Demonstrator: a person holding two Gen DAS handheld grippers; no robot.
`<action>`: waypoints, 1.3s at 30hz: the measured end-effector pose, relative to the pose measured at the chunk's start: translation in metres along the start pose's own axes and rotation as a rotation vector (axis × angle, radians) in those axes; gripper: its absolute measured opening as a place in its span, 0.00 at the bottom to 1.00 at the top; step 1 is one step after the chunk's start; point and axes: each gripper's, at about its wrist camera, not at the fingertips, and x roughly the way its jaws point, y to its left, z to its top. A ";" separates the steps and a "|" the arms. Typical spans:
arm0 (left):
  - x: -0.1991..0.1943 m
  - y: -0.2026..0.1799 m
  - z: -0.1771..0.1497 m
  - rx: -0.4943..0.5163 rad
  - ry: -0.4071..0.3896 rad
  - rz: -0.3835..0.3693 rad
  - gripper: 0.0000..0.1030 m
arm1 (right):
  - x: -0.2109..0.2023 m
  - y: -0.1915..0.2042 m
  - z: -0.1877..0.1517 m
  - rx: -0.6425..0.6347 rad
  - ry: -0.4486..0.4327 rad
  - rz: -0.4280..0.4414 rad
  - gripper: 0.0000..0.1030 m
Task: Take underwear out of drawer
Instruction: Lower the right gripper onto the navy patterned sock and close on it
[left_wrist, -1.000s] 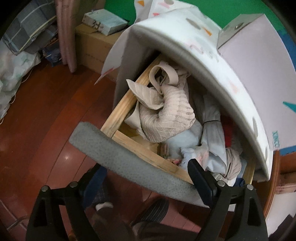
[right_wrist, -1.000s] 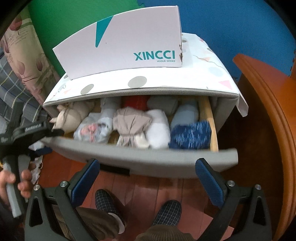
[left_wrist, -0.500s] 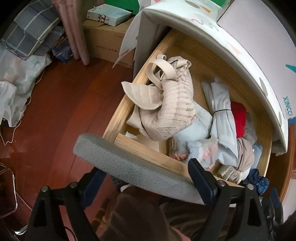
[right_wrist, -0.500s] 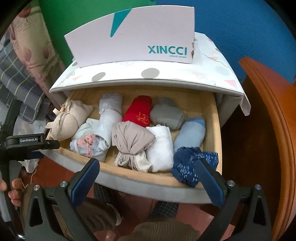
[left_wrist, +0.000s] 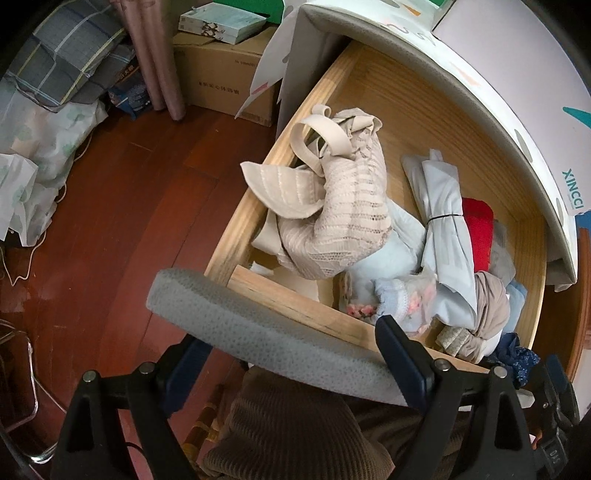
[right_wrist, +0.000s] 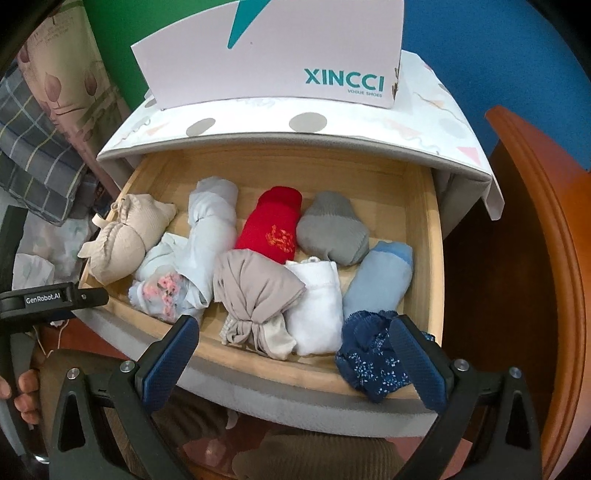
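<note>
The wooden drawer (right_wrist: 424, 236) with its grey padded front (right_wrist: 314, 398) stands pulled out. Folded underwear lies inside: a beige lace bra (left_wrist: 343, 206) at the left end, a pale blue roll (right_wrist: 210, 236), a red piece (right_wrist: 275, 229), a grey one (right_wrist: 332, 232), a taupe bundle (right_wrist: 255, 295), a white one (right_wrist: 317, 306), a blue one (right_wrist: 380, 280) and a navy dotted piece (right_wrist: 369, 362). My left gripper (left_wrist: 291, 358) is open, its fingers straddling the drawer front (left_wrist: 258, 325) near the left corner. My right gripper (right_wrist: 295, 354) hangs open over the front edge, holding nothing.
A white XINCCI shoe box (right_wrist: 277, 55) sits on the cabinet top above the drawer. A wooden bed frame (right_wrist: 546, 258) stands close on the right. Cardboard boxes (left_wrist: 225, 74) and bags (left_wrist: 33, 158) lie on the wood floor to the left. The person's knees are below the drawer.
The drawer has slid out much further, uncovering its back rows of underwear. Both grippers have drawn back with it and stayed open.
</note>
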 end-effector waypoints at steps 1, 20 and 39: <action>-0.001 -0.002 -0.001 -0.003 -0.001 0.005 0.90 | 0.000 -0.001 -0.001 0.001 0.008 -0.001 0.99; -0.022 -0.008 -0.001 0.031 -0.029 0.075 0.88 | 0.020 -0.053 0.036 0.065 0.251 0.000 0.86; -0.046 -0.036 0.019 0.269 -0.104 0.111 0.88 | 0.080 -0.044 0.029 -0.066 0.488 -0.109 0.51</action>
